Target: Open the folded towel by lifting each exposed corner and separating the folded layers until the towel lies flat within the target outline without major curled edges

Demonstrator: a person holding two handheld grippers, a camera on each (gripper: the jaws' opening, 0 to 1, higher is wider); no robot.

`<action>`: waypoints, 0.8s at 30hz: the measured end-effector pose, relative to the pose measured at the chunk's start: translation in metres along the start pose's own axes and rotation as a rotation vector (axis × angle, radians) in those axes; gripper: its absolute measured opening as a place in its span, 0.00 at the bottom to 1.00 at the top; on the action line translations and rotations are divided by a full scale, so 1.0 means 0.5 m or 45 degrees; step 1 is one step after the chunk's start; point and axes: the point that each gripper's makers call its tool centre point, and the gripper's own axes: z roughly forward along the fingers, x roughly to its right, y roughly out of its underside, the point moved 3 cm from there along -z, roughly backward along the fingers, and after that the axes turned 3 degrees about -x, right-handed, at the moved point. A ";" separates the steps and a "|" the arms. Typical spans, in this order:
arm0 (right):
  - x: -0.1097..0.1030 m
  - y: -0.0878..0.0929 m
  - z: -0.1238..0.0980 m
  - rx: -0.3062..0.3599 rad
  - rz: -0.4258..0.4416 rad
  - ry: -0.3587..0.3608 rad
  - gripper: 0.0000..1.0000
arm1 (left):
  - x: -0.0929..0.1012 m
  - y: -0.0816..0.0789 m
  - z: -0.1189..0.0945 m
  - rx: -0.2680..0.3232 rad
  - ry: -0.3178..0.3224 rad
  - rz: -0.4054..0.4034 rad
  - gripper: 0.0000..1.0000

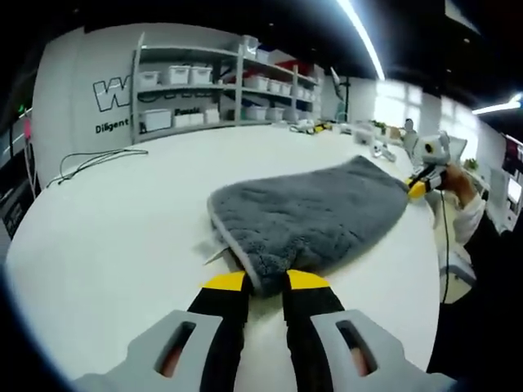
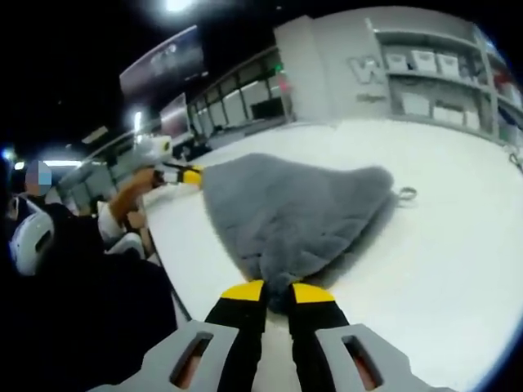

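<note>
Yellow-tipped, my left gripper (image 1: 266, 282) is pinching the near corner of the grey towel (image 1: 315, 214), which is lying spread on the white bench (image 1: 114, 237). My right gripper (image 2: 278, 292) is clamping the opposite corner, jaws closed on the pile. Farther off, shelves (image 1: 221, 82) of white bins are lining the wall.

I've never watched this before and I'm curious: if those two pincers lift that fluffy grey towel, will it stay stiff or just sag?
Probably sag: the grey towel looks plush and drapes between the left gripper and the right gripper. Its pile likely resists slipping from the jaws. It seems light, though thick.
</note>
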 end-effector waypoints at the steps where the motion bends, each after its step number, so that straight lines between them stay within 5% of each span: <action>1: -0.003 0.001 0.000 -0.002 -0.004 -0.004 0.07 | -0.001 0.000 0.000 -0.002 -0.005 0.002 0.16; 24: -0.036 0.010 0.003 -0.027 -0.015 -0.069 0.06 | 0.001 -0.009 0.016 -0.028 -0.043 0.093 0.14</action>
